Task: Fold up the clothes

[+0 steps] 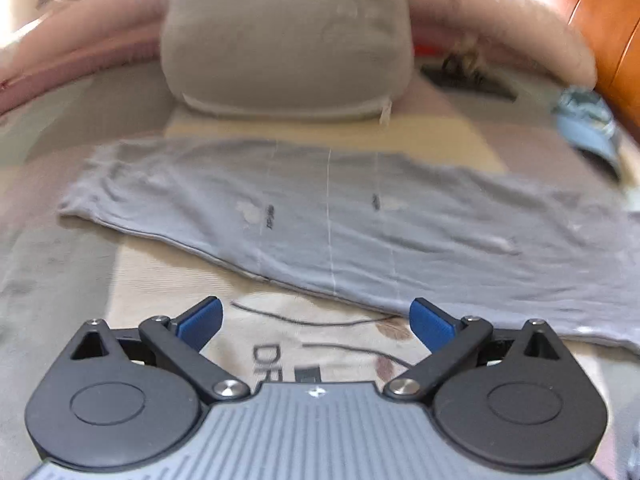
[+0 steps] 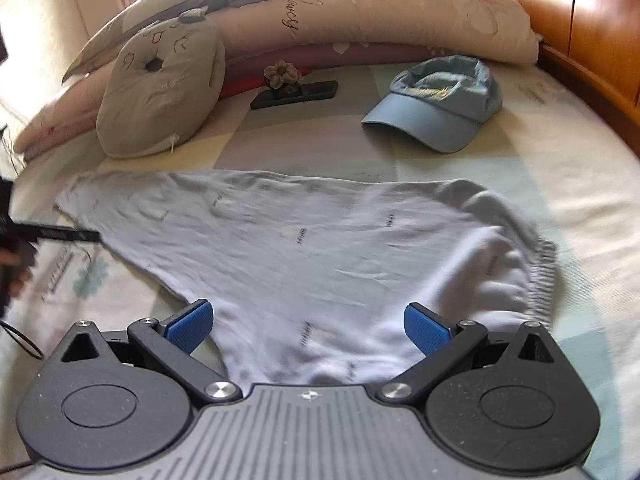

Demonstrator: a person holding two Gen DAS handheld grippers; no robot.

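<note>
Beyond spread fingers (image 1: 434, 326), grey garment (image 1: 360, 216).

left wrist: low, near my bed sheet (image 1: 168, 276), facing the grey cushion (image 1: 286, 40) | right wrist: higher, looking down toward the headboard (image 2: 592, 28) | shared: grey garment (image 2: 304, 240), cushion, blue cap (image 2: 440, 100)

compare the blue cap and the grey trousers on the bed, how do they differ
The blue cap is light blue and keeps a domed shape with a stiff brim; the grey trousers are pale grey and lie spread flat. The cap sits farther back near the pillows; the trousers lie just ahead of both open grippers. Both rest on the bed.
</note>
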